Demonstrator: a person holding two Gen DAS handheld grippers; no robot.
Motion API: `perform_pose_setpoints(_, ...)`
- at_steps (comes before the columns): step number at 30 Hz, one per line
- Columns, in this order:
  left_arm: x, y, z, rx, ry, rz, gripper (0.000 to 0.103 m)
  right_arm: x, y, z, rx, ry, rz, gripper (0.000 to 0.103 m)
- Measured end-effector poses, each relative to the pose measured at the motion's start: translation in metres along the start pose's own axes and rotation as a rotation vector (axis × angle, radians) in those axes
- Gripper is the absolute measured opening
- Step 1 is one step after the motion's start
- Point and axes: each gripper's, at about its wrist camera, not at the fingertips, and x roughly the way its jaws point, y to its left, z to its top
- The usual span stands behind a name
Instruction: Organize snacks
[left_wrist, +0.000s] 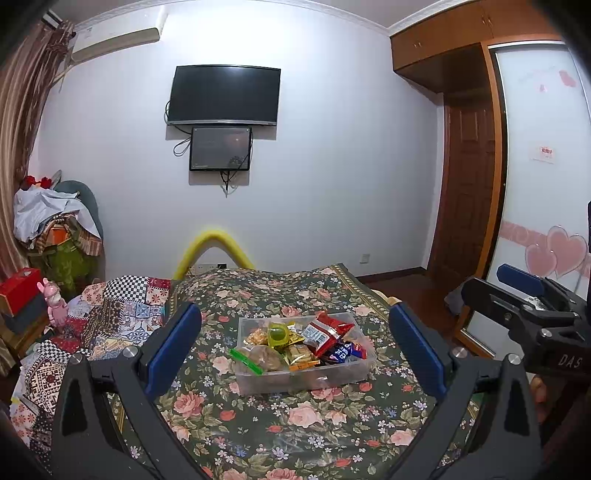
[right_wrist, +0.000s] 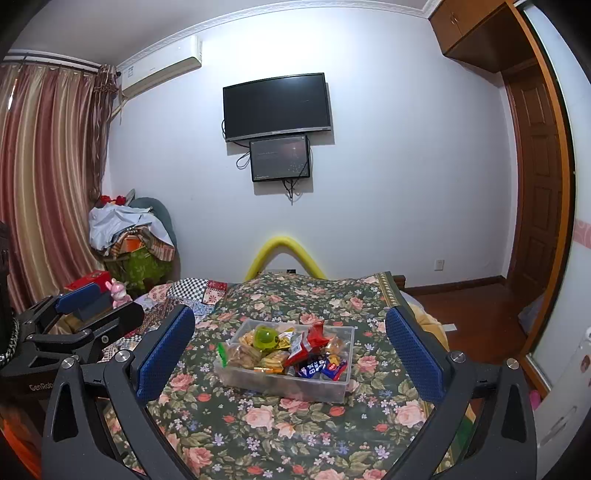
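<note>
Left wrist view: the left gripper (left_wrist: 295, 343) stood with fingers wide apart and empty, the clear snack box (left_wrist: 305, 373) lying on the floral bedcover (left_wrist: 295, 424) ahead between them. Right wrist view: the right gripper (right_wrist: 291, 349), likewise spread and empty, framed the same snack box (right_wrist: 284, 384) between its fingertips.

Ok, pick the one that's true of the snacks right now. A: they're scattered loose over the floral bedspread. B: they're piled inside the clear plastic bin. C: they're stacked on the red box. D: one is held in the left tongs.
B: the snack packets all sit heaped in the clear plastic bin on the floral bedspread, while both tongs, left and right, are open and empty.
</note>
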Motion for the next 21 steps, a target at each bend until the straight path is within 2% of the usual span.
perform_pose_setpoints(21,-0.0015,-0.0028,0.0024,0.006,0.002,-0.015,0.103,0.0001,-0.0022,-0.0012,0.0,0.005,-0.004,0.103)
